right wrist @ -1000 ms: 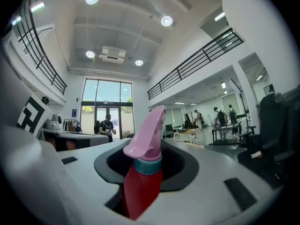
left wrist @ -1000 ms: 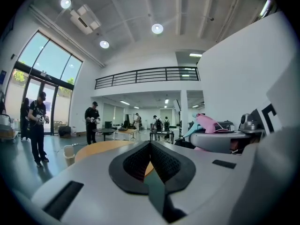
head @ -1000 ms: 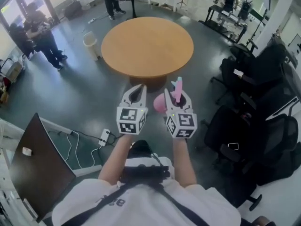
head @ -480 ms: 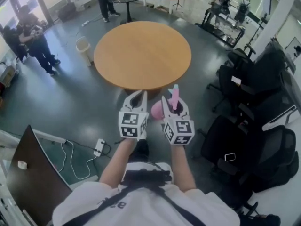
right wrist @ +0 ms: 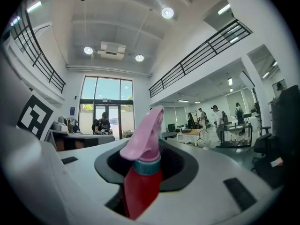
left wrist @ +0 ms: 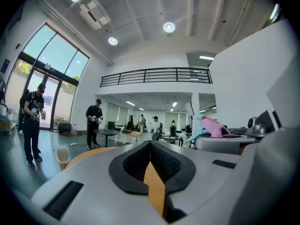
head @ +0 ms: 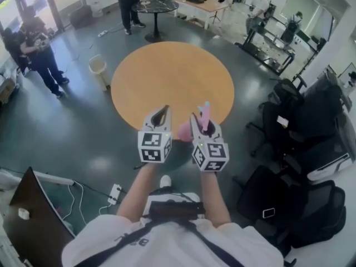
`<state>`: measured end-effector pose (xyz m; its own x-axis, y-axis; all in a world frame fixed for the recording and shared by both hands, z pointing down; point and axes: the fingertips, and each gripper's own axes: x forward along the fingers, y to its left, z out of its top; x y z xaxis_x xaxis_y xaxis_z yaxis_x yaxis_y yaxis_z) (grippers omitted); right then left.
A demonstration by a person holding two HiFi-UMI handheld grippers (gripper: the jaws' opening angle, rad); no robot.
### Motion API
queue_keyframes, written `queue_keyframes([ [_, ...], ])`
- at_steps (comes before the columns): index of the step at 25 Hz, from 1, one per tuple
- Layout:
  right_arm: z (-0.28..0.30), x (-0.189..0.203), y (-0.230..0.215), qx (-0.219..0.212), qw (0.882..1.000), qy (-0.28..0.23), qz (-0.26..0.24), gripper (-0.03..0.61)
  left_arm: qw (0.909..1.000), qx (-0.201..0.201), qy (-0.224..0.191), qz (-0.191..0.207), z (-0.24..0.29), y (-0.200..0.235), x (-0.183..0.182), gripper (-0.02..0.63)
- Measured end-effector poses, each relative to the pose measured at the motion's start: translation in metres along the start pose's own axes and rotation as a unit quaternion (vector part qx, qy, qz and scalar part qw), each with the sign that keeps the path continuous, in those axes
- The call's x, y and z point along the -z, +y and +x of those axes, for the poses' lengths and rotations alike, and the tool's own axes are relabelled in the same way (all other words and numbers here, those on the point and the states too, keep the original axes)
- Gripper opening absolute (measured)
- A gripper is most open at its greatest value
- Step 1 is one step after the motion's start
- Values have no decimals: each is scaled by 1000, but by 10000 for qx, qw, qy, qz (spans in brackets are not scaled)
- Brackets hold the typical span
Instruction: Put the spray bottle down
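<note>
My right gripper (head: 201,119) is shut on the spray bottle (head: 205,114). The bottle stands upright between the jaws, with its pink trigger head above them and its pink-red body (head: 184,131) below. In the right gripper view the bottle (right wrist: 142,172) fills the gap between the jaws, with a teal collar under the head. My left gripper (head: 162,112) is held level beside it, jaws together and holding nothing. The left gripper view shows its black pads (left wrist: 136,165) closed. Both grippers hover at the near edge of the round wooden table (head: 167,77).
Black office chairs (head: 311,127) crowd the right side. A bin (head: 98,67) stands left of the table, and people (head: 36,49) stand at the far left and at the back. A dark desk corner (head: 30,216) and a power strip (head: 115,192) lie at lower left.
Both grippers have moved forward together to the round table's near edge, the right one still carrying the bottle. The table now lies closer under them.
</note>
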<state>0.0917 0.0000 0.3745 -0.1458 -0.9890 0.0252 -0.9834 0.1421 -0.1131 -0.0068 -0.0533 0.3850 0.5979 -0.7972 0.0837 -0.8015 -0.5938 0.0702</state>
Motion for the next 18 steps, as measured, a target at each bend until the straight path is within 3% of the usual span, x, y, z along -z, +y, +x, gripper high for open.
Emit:
queue_keyframes([
  [10, 87, 2, -4, -47, 9999, 85, -119, 160, 9999, 17, 95, -105, 66, 51, 3, 12],
  [18, 134, 13, -39, 129, 9993, 247, -259, 160, 9997, 28, 217, -135, 116, 66, 11, 12],
])
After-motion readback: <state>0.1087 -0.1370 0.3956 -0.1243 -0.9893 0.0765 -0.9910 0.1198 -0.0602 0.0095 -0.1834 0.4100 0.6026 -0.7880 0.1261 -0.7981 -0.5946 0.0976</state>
